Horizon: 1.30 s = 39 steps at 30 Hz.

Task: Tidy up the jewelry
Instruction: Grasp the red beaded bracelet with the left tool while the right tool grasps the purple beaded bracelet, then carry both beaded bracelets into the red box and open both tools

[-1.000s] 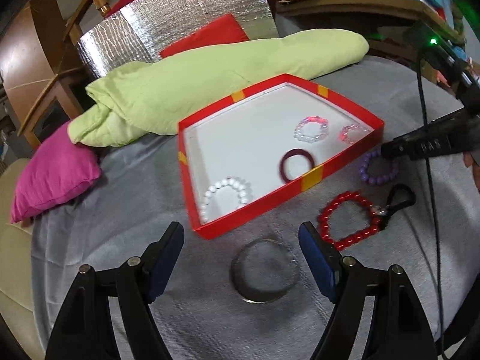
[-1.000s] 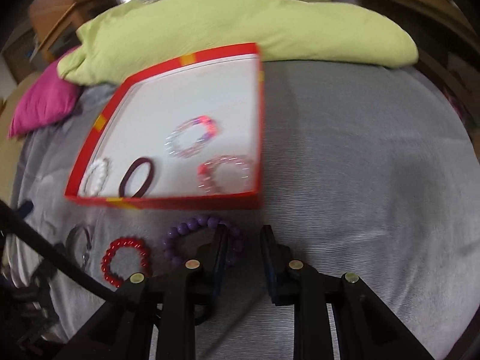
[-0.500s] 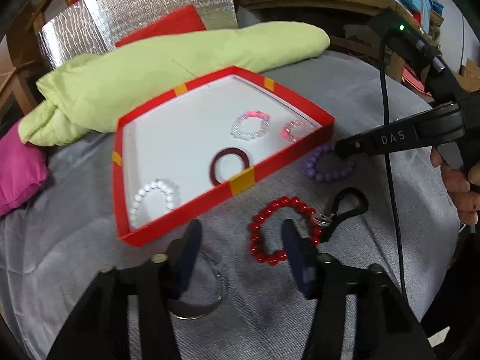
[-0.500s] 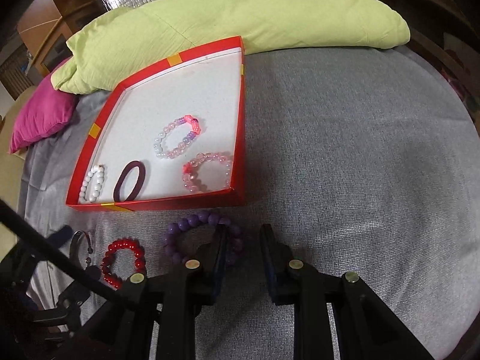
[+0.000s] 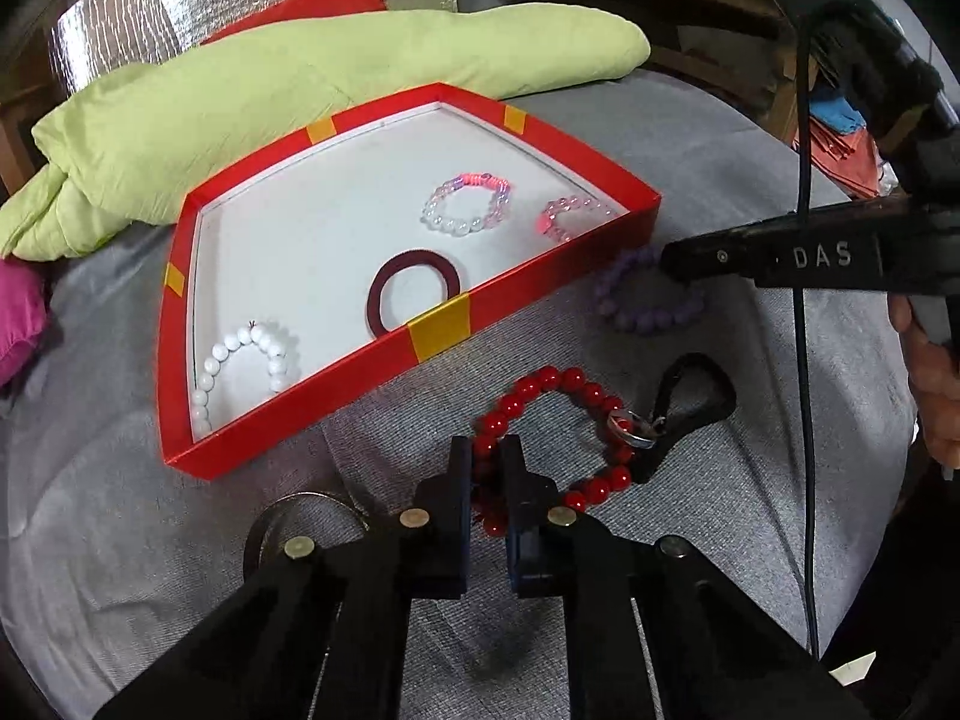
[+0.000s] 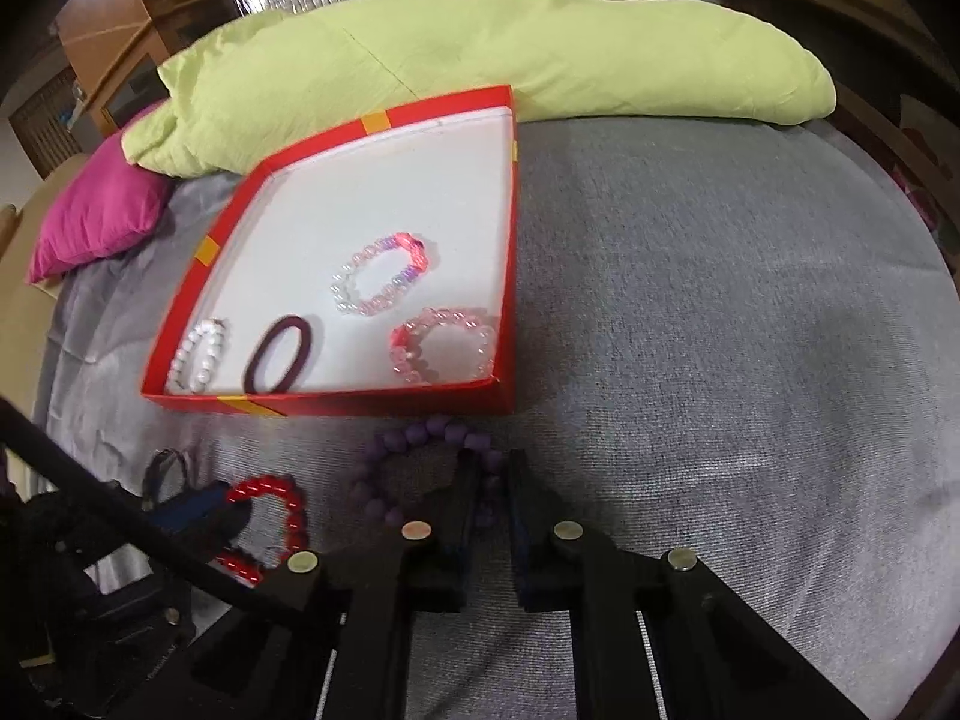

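- The left tongs (image 5: pixel 485 468) are pinched shut on the red bead bracelet (image 5: pixel 558 414), lying before the red tray (image 5: pixel 444 330).
- The right tongs (image 6: pixel 493 480) are clamped on the purple bead bracelet (image 6: pixel 414 438).
- Both are best lifted clear of the tray wall (the clip strap (image 5: pixel 690 402) may drag).

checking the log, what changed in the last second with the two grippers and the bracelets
The left gripper swung from the metal bangle to the red bead bracelet and shut on it. The right gripper closed on the purple bead bracelet. The red tray and its four pieces stayed put.
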Available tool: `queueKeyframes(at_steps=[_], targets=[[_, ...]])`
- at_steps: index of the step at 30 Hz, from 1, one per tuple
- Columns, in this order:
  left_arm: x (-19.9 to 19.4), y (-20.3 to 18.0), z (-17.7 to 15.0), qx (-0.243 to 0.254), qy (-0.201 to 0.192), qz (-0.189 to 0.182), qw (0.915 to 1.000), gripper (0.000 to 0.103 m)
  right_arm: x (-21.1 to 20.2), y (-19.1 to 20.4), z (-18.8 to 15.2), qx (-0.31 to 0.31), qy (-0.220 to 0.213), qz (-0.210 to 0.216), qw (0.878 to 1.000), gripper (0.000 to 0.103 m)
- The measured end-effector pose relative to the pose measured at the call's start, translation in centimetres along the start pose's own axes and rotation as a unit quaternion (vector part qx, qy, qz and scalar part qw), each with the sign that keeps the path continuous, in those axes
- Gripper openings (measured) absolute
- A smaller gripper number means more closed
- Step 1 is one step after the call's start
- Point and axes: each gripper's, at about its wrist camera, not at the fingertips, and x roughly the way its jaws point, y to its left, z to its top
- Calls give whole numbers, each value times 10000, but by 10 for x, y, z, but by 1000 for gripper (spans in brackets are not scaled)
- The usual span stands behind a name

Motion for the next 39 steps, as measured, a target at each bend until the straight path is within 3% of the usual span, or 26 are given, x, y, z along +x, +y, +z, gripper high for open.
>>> queueKeyframes(at_steps=[15, 24, 29, 39], targets=[[-71, 33, 10, -364, -1192, -254, 9919, 10, -47, 6, 8, 106, -794, 1128, 9904, 10], [-89, 59, 17, -843, -1782, 102, 9803, 10, -72, 12, 11, 208, -1436, 1538, 9774, 10], [-87, 65, 22, -976, -1894, 257, 9767, 10, -74, 14, 14, 273, -1511, 1591, 9752, 10], [-71, 72, 34, -1074, -1850, 230, 9766, 10, -60, 23, 31, 378, -1487, 1659, 9741, 10]])
